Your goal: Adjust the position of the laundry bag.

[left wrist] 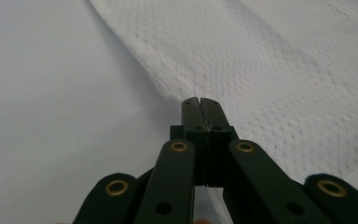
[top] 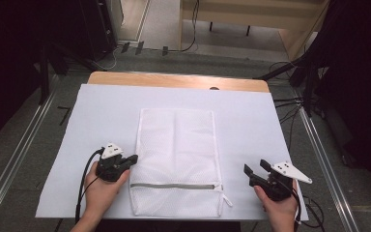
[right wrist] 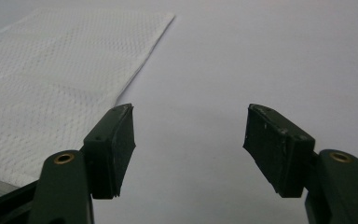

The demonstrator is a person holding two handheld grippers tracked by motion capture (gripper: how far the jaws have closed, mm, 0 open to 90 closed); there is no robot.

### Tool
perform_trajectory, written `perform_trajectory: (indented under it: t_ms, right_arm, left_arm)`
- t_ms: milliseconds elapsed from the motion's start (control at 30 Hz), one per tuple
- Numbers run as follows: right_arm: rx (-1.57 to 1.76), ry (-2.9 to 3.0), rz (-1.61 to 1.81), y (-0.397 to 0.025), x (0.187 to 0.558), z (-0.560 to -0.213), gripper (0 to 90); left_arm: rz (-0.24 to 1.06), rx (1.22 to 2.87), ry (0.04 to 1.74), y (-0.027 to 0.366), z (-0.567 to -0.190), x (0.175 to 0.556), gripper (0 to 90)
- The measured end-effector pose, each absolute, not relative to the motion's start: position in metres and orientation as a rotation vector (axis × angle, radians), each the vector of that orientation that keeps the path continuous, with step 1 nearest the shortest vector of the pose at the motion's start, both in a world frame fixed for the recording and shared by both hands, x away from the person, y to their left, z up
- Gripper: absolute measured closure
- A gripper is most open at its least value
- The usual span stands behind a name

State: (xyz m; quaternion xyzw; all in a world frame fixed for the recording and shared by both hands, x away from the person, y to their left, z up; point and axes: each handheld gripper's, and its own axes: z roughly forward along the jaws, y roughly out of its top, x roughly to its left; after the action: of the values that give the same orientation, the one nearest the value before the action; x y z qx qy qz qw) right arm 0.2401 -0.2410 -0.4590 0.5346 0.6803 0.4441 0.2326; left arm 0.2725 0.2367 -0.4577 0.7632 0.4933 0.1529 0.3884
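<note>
L gripper (top: 131, 159) at approx 8 o'clock on the white sheet (top: 101, 116), jaws pressed tight together, tips right at the left edge of the mesh laundry bag (top: 176, 154); can't tell if fabric is pinched. R gripper (top: 256, 170) at 4 o'clock, jaws wide, nothing between, just right of bag. Bag lies flat at centre, grey zipper (top: 174, 185) near its 6 o'clock end. Wooden table edge (top: 174, 79) at 12.
</note>
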Motion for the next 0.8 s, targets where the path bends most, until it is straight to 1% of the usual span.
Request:
perform_trajectory:
  t_ms: [100,133,233,300,333,400,433,467,533,567,600,633,800]
  right_arm:
    - [1.464,1.877,1.227,-0.237,0.24,-0.458,34.5]
    - [1.448,1.893,1.236,-0.234,0.24,-0.458,34.4]
    - [1.437,1.905,1.233,-0.229,0.24,-0.457,34.4]
    - [1.428,1.914,1.257,-0.225,0.24,-0.456,34.5]
    - [1.427,1.921,1.275,-0.222,0.24,-0.456,34.5]
    - [1.424,1.924,1.28,-0.22,0.238,-0.455,34.6]
    - [1.412,1.927,1.299,-0.214,0.234,-0.455,36.7]
    - [1.407,1.934,1.308,-0.211,0.232,-0.455,38.1]
    - [1.398,1.977,1.322,-0.204,0.225,-0.455,41.6]
    - [1.398,1.977,1.322,-0.204,0.225,-0.455,41.6]
    - [1.384,2.058,1.327,-0.197,0.218,-0.455,47.9]
    - [1.377,2.09,1.333,-0.194,0.215,-0.456,49.6]
    - [1.336,2.231,1.313,-0.178,0.207,-0.458,53.6]
  left_arm:
    - [0.4,1.937,1.271,0.246,-0.458,0.271,90.0]
    - [0.399,1.916,1.292,0.255,-0.458,0.271,90.0]
    - [0.395,1.892,1.309,0.263,-0.459,0.272,90.0]
    - [0.383,1.876,1.32,0.266,-0.46,0.271,90.0]
    - [0.349,1.892,1.307,0.267,-0.461,0.271,90.0]
    - [0.337,1.881,1.31,0.268,-0.461,0.271,88.3]
    - [0.357,1.831,1.311,0.272,-0.459,0.269,68.8]
    - [0.365,1.815,1.311,0.273,-0.458,0.268,63.0]
    - [0.375,1.799,1.306,0.276,-0.454,0.266,55.0]
    - [0.375,1.799,1.306,0.276,-0.454,0.266,53.1]
    - [0.366,1.784,1.295,0.277,-0.452,0.263,52.8]
    - [0.35,1.784,1.279,0.276,-0.451,0.261,52.7]
    - [0.331,1.8,1.226,0.264,-0.448,0.254,54.2]
